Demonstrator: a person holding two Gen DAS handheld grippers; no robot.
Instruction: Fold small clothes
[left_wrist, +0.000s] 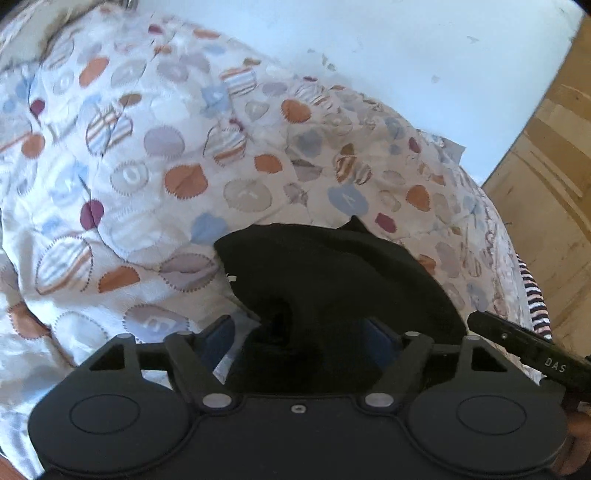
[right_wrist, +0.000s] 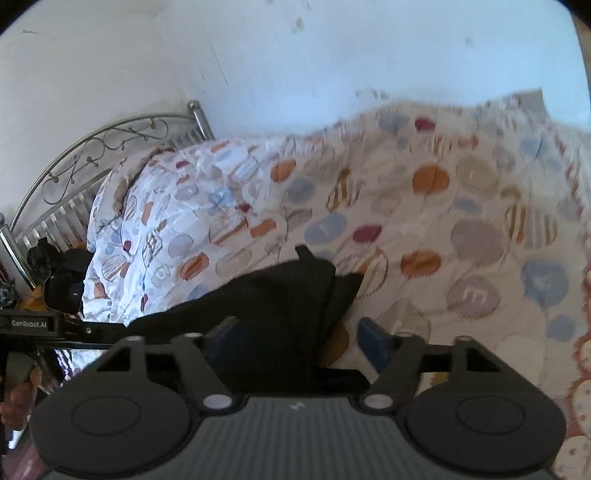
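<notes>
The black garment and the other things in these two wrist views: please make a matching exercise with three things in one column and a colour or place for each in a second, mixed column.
Things:
1. garment
2. bedspread
3. headboard

Descriptions:
A. silver metal with curls, at the end of the bed
B. black, lying on the bed between the open fingers
C. white with coloured circles

Pairs: 1-B, 2-C, 3-A

A home bedroom: patterned quilt (right_wrist: 424, 206), metal bedstead (right_wrist: 92, 155), wooden floor (left_wrist: 546, 192).

left gripper (left_wrist: 301, 332) jaws spread, right gripper (right_wrist: 301, 339) likewise
</notes>
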